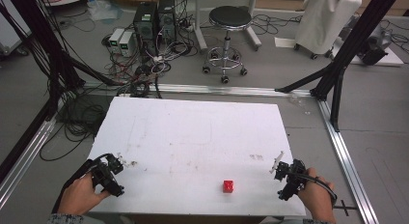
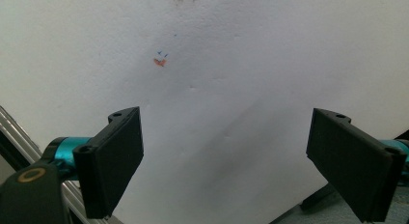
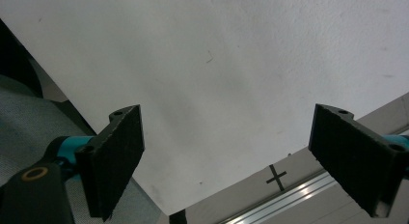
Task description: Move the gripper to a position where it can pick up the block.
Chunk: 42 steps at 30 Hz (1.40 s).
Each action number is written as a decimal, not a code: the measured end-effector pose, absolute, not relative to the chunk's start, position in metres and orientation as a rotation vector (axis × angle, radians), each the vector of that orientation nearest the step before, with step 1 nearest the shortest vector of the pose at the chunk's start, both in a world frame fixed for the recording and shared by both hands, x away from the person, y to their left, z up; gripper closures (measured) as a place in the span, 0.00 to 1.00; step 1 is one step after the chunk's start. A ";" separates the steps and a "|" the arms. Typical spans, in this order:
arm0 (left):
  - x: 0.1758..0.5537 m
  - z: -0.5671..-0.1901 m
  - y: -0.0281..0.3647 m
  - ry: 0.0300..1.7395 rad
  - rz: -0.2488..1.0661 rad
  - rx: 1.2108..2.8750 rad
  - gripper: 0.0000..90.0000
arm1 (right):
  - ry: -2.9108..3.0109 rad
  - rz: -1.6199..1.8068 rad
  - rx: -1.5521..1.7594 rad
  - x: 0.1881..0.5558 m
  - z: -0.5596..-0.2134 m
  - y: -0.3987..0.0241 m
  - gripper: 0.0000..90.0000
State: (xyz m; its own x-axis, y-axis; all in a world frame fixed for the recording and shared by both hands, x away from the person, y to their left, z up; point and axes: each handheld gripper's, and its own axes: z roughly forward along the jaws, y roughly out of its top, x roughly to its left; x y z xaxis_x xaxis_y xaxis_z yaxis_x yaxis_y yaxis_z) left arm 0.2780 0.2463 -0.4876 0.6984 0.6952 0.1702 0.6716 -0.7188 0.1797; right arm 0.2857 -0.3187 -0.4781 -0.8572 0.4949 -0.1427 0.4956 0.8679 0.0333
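While both sit low at the white table's [image 1: 193,132] bottom corners, left gripper [image 1: 112,172] and right gripper [image 1: 288,178] wide open, holding nothing, red block [image 1: 228,186] between

we see a grey floor [image 1: 43,93] strewn with black cables [image 1: 77,118], computer towers [image 1: 154,19] and a round black stool [image 1: 230,19] beyond the white table [image 1: 193,122], black frame posts [image 1: 357,35] either side.
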 end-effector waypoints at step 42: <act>0.278 -0.489 0.245 1.131 0.345 2.798 0.14 | 2.984 0.036 0.330 0.294 -0.496 -0.212 0.13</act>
State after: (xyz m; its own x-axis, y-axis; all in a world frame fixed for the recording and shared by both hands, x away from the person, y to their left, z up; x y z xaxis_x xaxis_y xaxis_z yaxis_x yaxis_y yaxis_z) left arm 0.2782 0.2445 -0.4893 0.6978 0.6958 0.1700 0.6722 -0.7181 0.1802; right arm 0.2936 -0.2118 -0.4960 -0.9662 0.2191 -0.1355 0.2158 0.9757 0.0389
